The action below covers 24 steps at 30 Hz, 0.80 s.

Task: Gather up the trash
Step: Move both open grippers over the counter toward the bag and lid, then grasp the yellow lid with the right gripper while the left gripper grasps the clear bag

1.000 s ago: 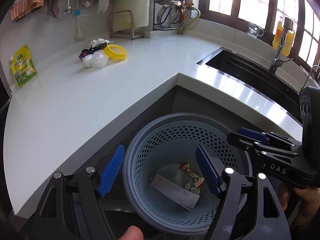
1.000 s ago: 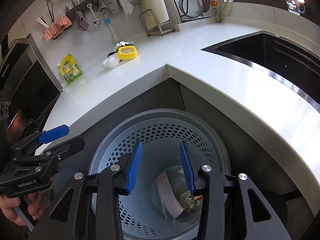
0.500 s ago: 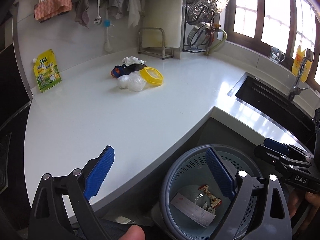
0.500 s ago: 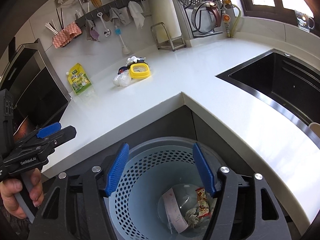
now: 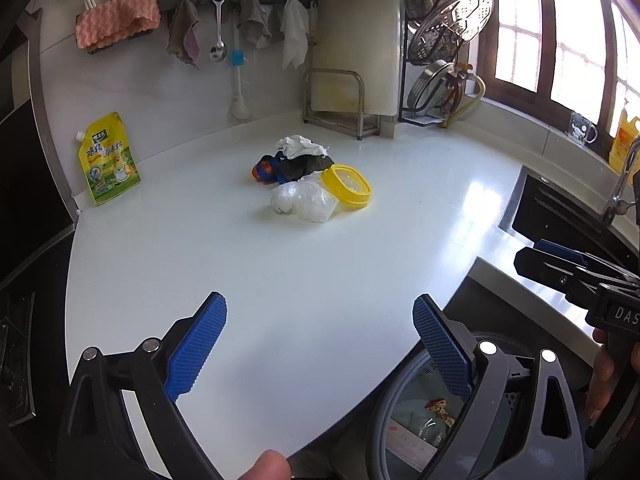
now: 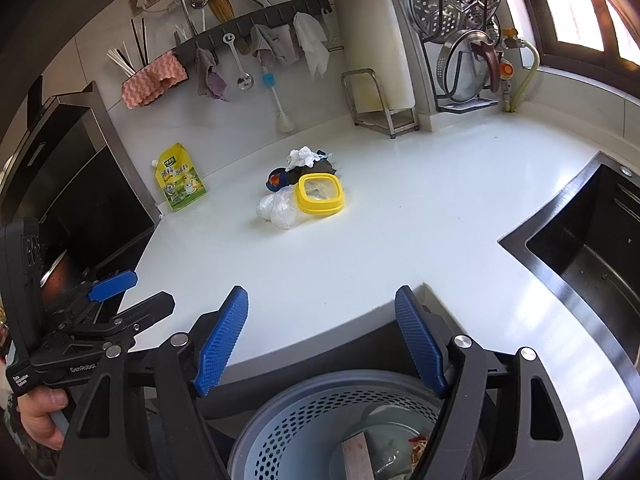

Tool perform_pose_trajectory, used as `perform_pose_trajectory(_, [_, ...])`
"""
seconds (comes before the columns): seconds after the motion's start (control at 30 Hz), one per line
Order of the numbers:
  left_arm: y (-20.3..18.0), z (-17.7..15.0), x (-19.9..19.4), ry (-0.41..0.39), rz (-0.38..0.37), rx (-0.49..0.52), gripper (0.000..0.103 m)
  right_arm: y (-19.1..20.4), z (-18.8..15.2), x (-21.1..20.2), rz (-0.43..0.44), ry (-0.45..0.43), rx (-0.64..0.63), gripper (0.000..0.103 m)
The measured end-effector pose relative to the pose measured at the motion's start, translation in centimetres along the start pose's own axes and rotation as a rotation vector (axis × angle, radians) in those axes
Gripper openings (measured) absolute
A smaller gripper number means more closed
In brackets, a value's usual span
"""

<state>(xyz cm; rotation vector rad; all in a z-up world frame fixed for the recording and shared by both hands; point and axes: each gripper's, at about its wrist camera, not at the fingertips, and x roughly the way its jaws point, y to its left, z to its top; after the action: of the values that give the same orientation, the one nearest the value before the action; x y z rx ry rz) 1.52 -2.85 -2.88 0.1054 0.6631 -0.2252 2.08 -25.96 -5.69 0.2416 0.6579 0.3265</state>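
Observation:
A small heap of trash lies far back on the white counter: a clear plastic bag, a yellow lid, a white tissue and a dark wrapper. The heap also shows in the right wrist view, with the yellow lid and plastic bag. A grey perforated bin stands on the floor below the counter edge and holds paper and wrappers. My left gripper is open and empty over the counter's front edge. My right gripper is open and empty above the bin.
A yellow-green pouch leans on the back wall. A cutting board rack, pot lid stand and hanging cloths line the wall. A black sink is at the right. A stove is at the left.
Both grippers have risen from over the bin toward the counter and tilted up. The right gripper's jaws have opened wider. The bin has slid to the bottom of both views.

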Motion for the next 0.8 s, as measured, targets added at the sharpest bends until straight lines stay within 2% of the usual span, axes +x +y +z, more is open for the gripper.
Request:
perform_pose_trajectory(0.37, [1.8,3.7,6.3,0.044,0.008,0.024,0.095,0.0,5.5,9.4,-0.001,0.085,-0.053,0.08])
perform_pose_trajectory(0.57, [2.6,5.0,9.0,0.067,0.002,0.022,0.095,-0.1,8.4,15.2,0.044,0.149,-0.045,0.088])
perform_pose_trajectory(0.7, [3.2,5.6,10.5,0.076,0.001,0.022,0.095,0.2,9.7,18.8,0.032,0.193,-0.088,0.088])
perform_pose_trajectory(0.8, [3.3,5.8,11.5,0.082,0.001,0.025,0.095,0.1,10.5,20.9,0.066,0.224,-0.086,0.088])
